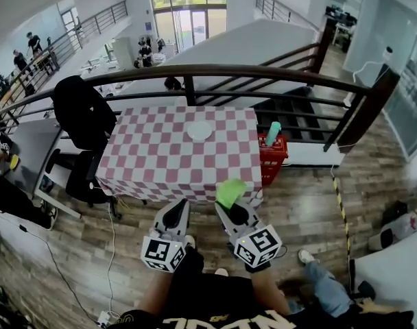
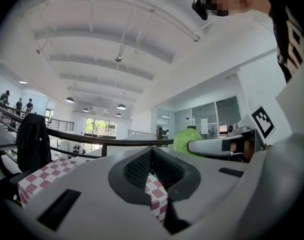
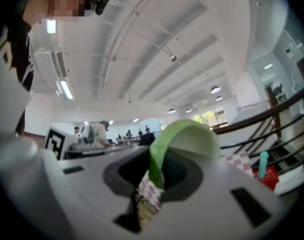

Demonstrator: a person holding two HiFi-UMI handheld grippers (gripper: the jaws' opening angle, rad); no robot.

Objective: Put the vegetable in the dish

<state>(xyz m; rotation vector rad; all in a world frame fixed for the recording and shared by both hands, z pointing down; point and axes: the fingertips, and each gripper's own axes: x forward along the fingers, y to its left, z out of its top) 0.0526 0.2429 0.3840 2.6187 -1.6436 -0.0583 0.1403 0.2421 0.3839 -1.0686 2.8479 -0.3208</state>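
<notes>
A pale green leafy vegetable (image 1: 230,192) is clamped in my right gripper (image 1: 232,204), which is held in the air just before the near edge of the checkered table (image 1: 153,157). In the right gripper view the leaf (image 3: 184,140) curls up out of the jaws of the right gripper (image 3: 157,176). A small white dish (image 1: 199,130) sits toward the far side of the table, well beyond both grippers. My left gripper (image 1: 180,205) hovers beside the right one, shut with nothing in it. In the left gripper view its jaws (image 2: 151,156) meet, and the vegetable (image 2: 186,138) shows to the right.
A dark metal railing (image 1: 195,74) runs behind the table. A black chair draped with a jacket (image 1: 81,115) stands at the table's left. A red basket (image 1: 271,157) with a teal bottle (image 1: 272,133) is at its right. A person's shoe (image 1: 306,256) is on the wooden floor.
</notes>
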